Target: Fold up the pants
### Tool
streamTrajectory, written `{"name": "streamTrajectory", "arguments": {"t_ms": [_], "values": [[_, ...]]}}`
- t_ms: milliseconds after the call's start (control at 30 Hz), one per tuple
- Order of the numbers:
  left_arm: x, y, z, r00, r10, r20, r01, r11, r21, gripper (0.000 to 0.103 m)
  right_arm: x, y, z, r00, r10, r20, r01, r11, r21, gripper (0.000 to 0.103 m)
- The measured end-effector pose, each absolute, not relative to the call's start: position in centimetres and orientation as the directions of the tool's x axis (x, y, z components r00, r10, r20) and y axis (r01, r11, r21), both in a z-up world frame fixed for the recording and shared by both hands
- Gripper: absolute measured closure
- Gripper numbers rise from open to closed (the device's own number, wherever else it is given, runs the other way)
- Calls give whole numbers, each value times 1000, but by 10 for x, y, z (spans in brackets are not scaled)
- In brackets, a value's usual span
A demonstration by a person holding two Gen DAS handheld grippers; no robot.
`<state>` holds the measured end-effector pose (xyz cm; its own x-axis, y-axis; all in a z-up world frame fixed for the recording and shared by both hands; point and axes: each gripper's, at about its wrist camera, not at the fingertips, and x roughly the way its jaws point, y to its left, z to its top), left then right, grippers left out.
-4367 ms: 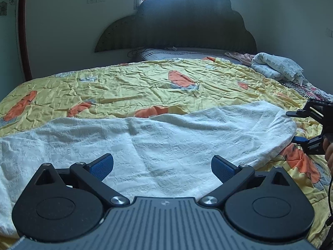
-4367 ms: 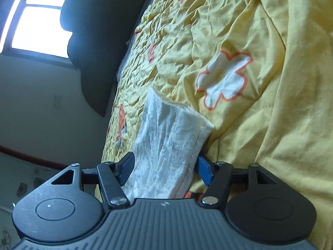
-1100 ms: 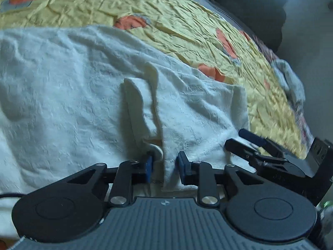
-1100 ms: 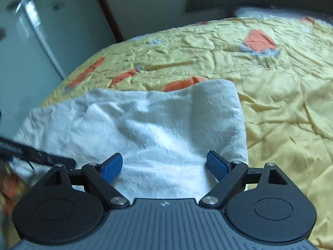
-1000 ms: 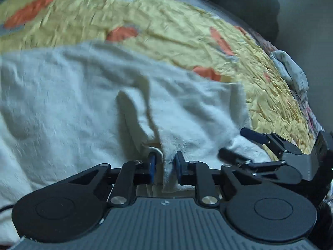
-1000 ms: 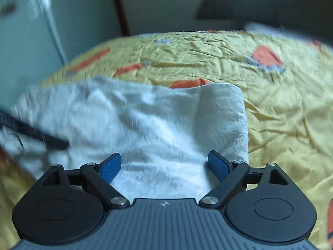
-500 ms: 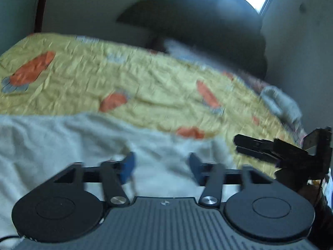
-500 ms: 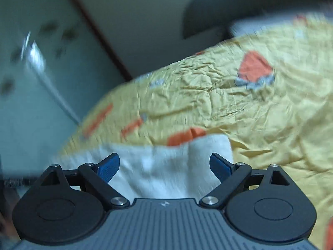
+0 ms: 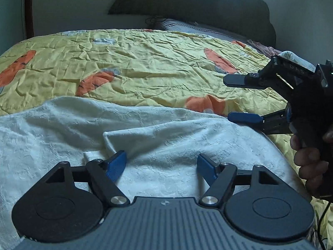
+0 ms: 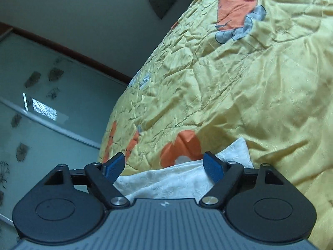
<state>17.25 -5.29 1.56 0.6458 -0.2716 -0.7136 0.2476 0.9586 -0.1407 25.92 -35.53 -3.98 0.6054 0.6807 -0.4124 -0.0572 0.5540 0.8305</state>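
Left wrist view shows my white pants (image 9: 166, 141) lying on the yellow bedspread (image 9: 145, 66), one end already folded over. My left gripper (image 9: 161, 164) is closing a little above them, pinching nothing. My right gripper (image 9: 239, 99) is closing too, over the far edge. More folds are left, I think.

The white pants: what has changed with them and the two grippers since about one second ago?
The left gripper let go of the white pants and now hovers open, jaws closing slightly. The right gripper rolled sideways near the pants' end, jaws closing, gripping nothing. The pants stay folded on the yellow bedspread.
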Motion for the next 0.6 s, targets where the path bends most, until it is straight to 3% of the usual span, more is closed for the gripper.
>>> {"name": "streamTrajectory", "arguments": {"t_ms": [100, 233, 433, 467, 533, 600], "values": [[163, -44, 30, 654, -278, -703, 196, 961, -197, 31, 230, -365, -21, 617, 661, -427, -27, 560, 828, 18], [127, -32, 51, 670, -363, -648, 222, 930, -292, 29, 174, -375, -11, 593, 734, -332, -106, 480, 871, 16], [101, -55, 31, 591, -417, -691, 337, 906, -258, 29, 132, -374, -39, 538, 742, -401, -48, 501, 864, 16], [101, -56, 22, 570, -408, -713, 335, 908, -252, 30, 130, -378, -49, 546, 737, -398, -39, 497, 867, 18], [99, -56, 16, 592, -415, -691, 368, 902, -227, 28, 126, -389, -57, 577, 733, -361, -54, 475, 879, 37], [100, -54, 15, 591, -420, -689, 372, 899, -230, 29, 128, -393, -57, 569, 730, -379, -18, 472, 882, 41]]}}
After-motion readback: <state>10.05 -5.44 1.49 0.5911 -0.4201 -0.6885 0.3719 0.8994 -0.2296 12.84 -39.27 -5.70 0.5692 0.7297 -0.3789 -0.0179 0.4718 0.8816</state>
